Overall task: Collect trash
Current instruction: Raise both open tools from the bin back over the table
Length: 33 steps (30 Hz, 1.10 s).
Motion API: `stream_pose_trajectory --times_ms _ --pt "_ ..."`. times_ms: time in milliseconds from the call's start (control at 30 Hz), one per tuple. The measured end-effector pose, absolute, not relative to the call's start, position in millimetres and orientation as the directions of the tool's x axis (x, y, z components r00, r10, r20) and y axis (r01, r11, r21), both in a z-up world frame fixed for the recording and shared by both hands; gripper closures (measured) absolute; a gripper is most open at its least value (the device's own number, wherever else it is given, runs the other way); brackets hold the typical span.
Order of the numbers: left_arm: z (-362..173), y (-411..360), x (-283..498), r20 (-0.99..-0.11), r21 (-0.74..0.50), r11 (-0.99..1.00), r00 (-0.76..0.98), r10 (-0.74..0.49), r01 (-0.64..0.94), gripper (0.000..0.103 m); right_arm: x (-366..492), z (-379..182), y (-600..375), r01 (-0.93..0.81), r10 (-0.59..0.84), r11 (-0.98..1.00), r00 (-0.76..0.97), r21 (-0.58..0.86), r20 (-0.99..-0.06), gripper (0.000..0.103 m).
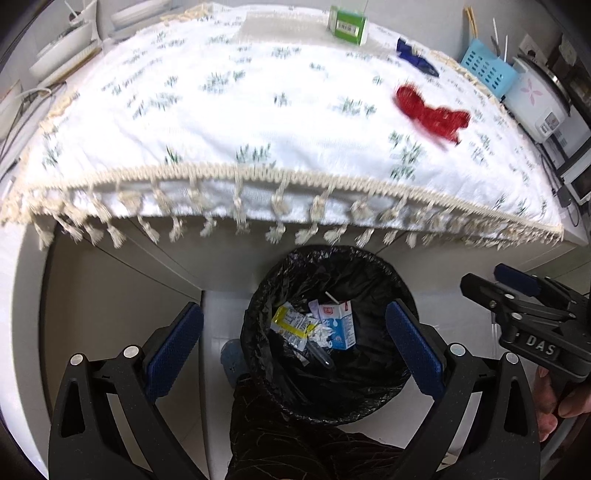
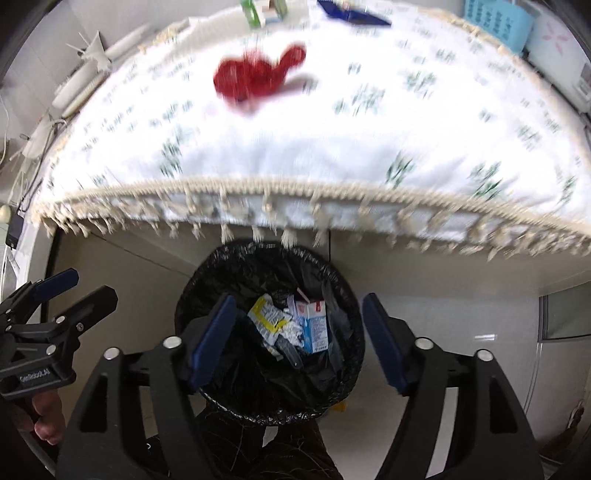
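Note:
A round bin with a black liner (image 1: 373, 273) (image 2: 332, 280) stands on the floor below the table edge. In it lie a small milk carton (image 1: 341, 325) (image 2: 316, 325), a yellow wrapper (image 1: 290, 323) (image 2: 266, 314) and crumpled scraps. My left gripper (image 1: 293, 347) hangs open above the bin with nothing between its fingers. My right gripper (image 2: 297, 345) is open over the bin too, its jaws wide and empty. On the tablecloth (image 1: 240, 122) (image 2: 295, 147) lie a red wrapper (image 1: 430, 114) (image 2: 255, 75), a blue wrapper (image 1: 415, 55) (image 2: 351, 11) and a green box (image 1: 347, 24) (image 2: 258, 11).
A fringed cloth edge (image 1: 258, 177) (image 2: 258, 188) overhangs the bin. A blue basket (image 1: 487, 70) (image 2: 498, 22) and a rice cooker (image 1: 535, 103) stand at the table's right. White dishes (image 1: 66, 48) sit at the left. A person's patterned trouser leg (image 1: 295, 443) is below the bin.

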<state>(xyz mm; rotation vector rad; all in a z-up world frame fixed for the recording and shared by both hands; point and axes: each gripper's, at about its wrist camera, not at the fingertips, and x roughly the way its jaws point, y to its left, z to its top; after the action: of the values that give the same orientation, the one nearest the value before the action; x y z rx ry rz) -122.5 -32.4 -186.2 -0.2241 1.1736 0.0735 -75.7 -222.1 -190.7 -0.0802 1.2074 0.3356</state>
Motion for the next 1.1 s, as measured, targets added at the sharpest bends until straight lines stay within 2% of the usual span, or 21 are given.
stream_pose_trajectory --times_ms 333,767,1100 --pt "-137 -37 -119 -0.891 -0.131 0.977 0.452 -0.041 -0.169 0.006 -72 -133 -237 -0.284 0.207 0.955 0.433 0.085 -0.878 0.01" --pt "-83 -48 -102 -0.855 -0.122 0.972 0.518 -0.001 -0.199 0.006 -52 -78 -255 -0.306 0.211 0.95 0.51 0.053 -0.834 0.009" --pt "-54 -49 -68 -0.842 -0.129 0.975 0.539 -0.011 -0.182 0.006 -26 -58 -262 -0.279 0.198 0.959 0.529 0.051 -0.825 0.009"
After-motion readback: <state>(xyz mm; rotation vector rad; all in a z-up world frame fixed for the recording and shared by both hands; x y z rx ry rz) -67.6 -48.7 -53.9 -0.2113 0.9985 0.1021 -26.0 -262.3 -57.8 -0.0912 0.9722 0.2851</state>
